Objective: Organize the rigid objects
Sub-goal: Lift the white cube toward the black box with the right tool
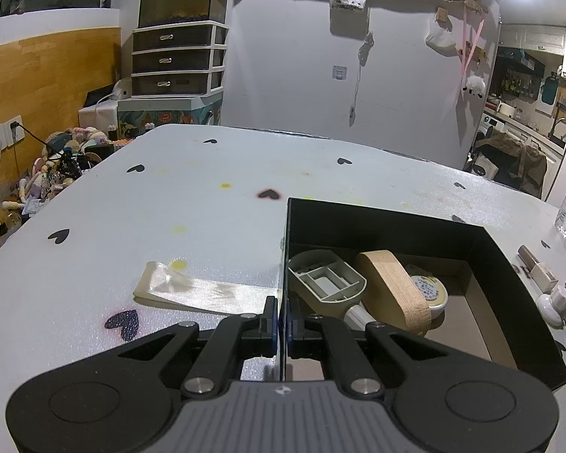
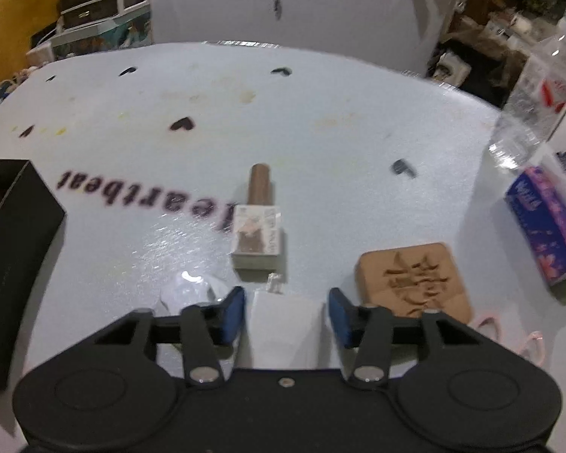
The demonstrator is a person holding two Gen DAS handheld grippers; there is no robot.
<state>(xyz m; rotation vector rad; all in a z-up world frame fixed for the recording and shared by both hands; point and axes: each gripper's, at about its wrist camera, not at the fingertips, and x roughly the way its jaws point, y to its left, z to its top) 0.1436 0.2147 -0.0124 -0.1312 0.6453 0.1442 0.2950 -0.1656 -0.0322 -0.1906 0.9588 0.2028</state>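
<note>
My left gripper (image 1: 282,324) is shut on the near-left wall of a black box (image 1: 483,241); the wall runs between the two pads. Inside the box lie a grey scoop-like tool (image 1: 326,277), a tan oval wooden piece (image 1: 392,287) and a small round tin (image 1: 430,288). My right gripper (image 2: 286,311) is open above the table, with a white flat object (image 2: 285,324) between its fingers. Ahead of it lie a nail polish bottle (image 2: 258,226) with a brown cap and a carved brown square block (image 2: 413,279). The black box edge (image 2: 15,234) shows at the left.
The white table cover (image 1: 192,204) has black hearts. A clear plastic sleeve (image 1: 192,290) lies left of the box. A white round object (image 2: 190,288), a purple tissue pack (image 2: 547,222) and a clear plastic bottle (image 2: 528,109) sit around the right gripper. Pink rings (image 2: 509,334) lie at the right.
</note>
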